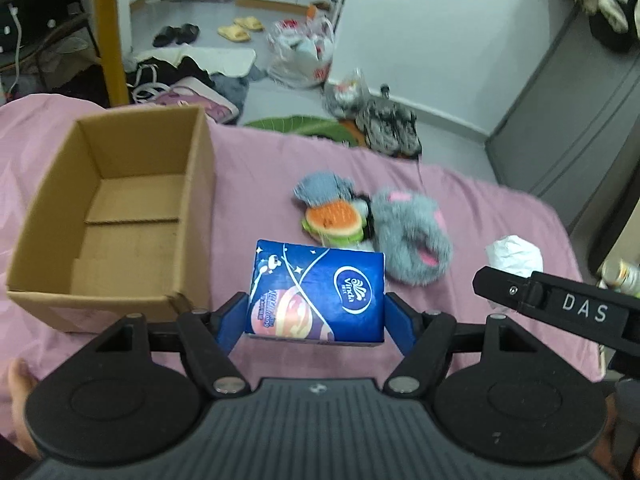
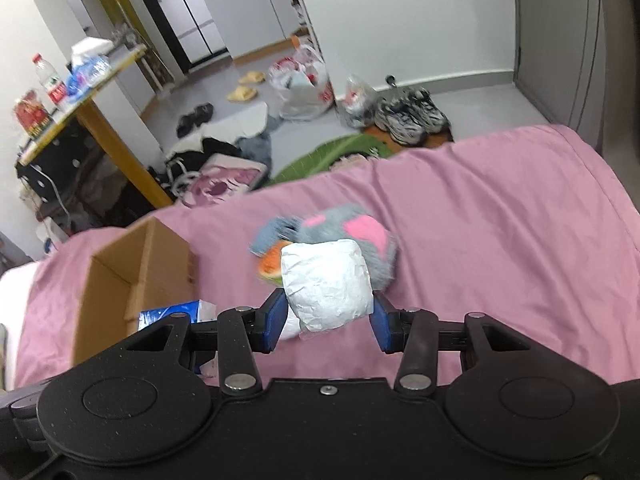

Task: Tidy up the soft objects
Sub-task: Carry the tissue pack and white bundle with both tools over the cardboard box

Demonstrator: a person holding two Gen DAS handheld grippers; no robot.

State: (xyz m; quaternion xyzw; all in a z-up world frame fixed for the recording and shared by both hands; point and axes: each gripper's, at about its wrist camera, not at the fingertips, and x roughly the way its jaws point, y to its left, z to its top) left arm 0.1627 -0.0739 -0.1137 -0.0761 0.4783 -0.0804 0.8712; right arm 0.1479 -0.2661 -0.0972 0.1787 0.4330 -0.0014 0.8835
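Left wrist view: my left gripper (image 1: 316, 316) is clenched on one blue tissue pack (image 1: 316, 292), a blue pad pressing each of its sides at lower centre of the frame. The pack's long axis runs away from me along the fingers, printed face up, far end toward the plush pile. One open cardboard box (image 1: 116, 216) sits at left on the pink bedsheet (image 1: 256, 184); I see nothing in it but its own bottom flaps. Beyond the pack, at centre: one grey fuzzy plush (image 1: 408, 236), one orange-and-green plush (image 1: 334, 224) and one blue-grey plush (image 1: 324, 188), bunched and touching. One white crumpled bundle (image 1: 514, 254) shows at right, behind the finger of my right gripper (image 1: 560, 308).

Right wrist view: my right gripper (image 2: 330, 320) grasps the white crumpled bundle (image 2: 326, 288) between both pads at frame centre; it is roughly as wide as long, no clear axis. The plush pile (image 2: 344, 236) lies just behind it, blurred. Box (image 2: 136, 280) at left; tissue pack (image 2: 172, 314) at its near side.
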